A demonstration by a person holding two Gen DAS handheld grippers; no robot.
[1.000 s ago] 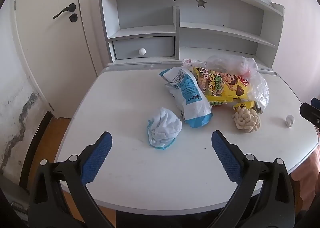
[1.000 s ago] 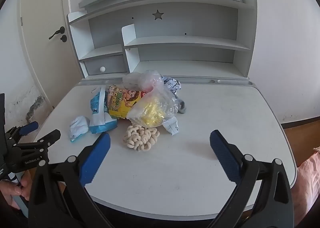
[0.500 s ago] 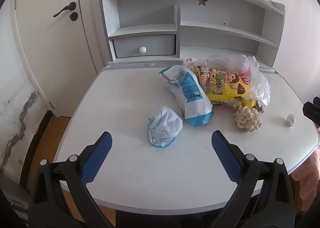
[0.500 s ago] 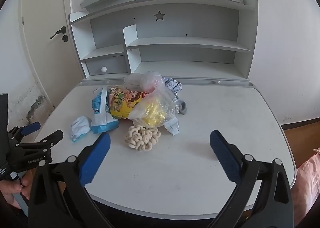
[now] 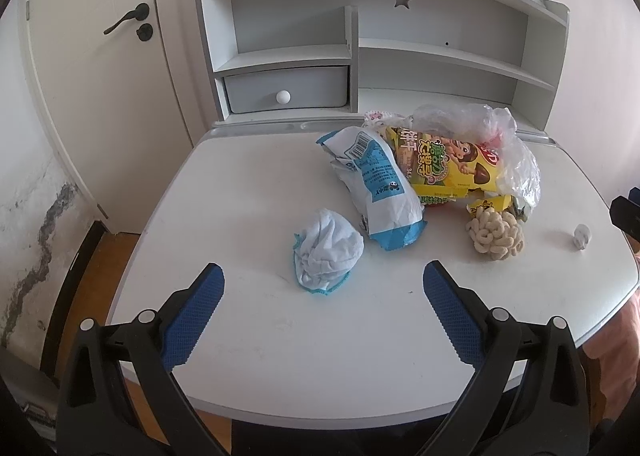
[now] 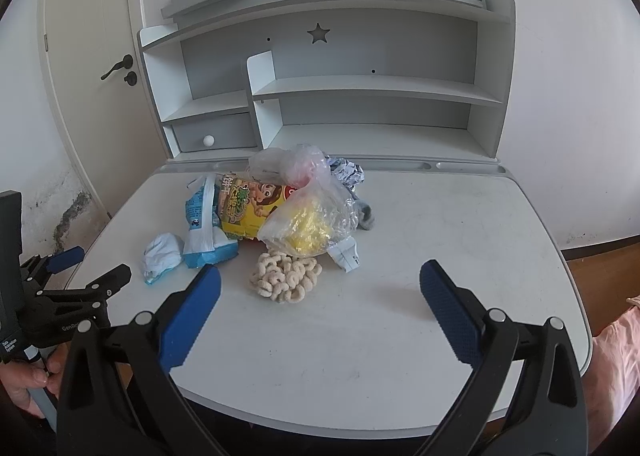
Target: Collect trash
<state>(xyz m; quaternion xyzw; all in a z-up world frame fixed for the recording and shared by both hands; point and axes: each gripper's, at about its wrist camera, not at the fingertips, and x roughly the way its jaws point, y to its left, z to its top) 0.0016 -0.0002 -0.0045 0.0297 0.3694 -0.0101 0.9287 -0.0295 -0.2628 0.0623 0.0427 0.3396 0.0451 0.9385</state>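
Snack wrappers [image 5: 400,183], perhaps tissue [image 5: 326,252], heaped mid-desk

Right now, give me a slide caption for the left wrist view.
Open left gripper faces crumpled white tissue beside snack wrappers on white desk.

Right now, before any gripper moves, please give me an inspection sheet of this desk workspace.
Surface: white desk, trash in the far middle.
Job's things: crumpled tissue, blue-white wrapper, yellow snack box, clear plastic bag, pale ring snacks, small white scrap.
Clutter: foil wad.
Grippers: left gripper and right gripper open, holding nothing.
Cables: nothing seen.
Surroundings: shelf unit, door.
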